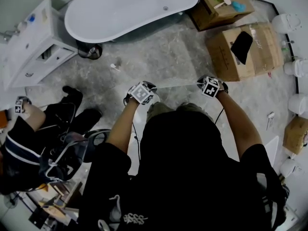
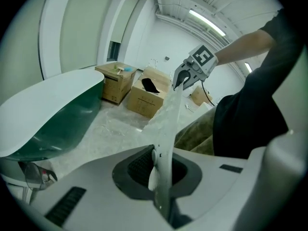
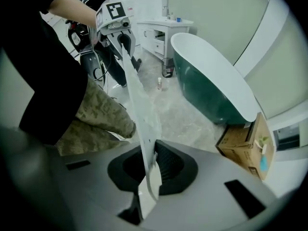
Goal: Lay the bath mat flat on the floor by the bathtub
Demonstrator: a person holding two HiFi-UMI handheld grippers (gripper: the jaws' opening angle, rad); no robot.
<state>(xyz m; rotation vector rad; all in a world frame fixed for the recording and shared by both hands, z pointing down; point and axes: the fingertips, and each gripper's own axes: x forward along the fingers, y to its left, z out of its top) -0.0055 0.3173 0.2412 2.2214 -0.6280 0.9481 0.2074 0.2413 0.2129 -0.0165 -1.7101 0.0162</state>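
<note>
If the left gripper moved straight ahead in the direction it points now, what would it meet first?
Probably the right gripper, which holds the far end of the bath mat that both grip; depth is unclear.

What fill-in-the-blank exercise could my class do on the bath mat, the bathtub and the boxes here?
1. The left gripper and the right gripper are both ____ on the bath mat.
2. The bathtub is white inside and dark ____ outside.
3. On the nearer cardboard box lies a ____ item.
Missing words: shut; green; black.
</note>
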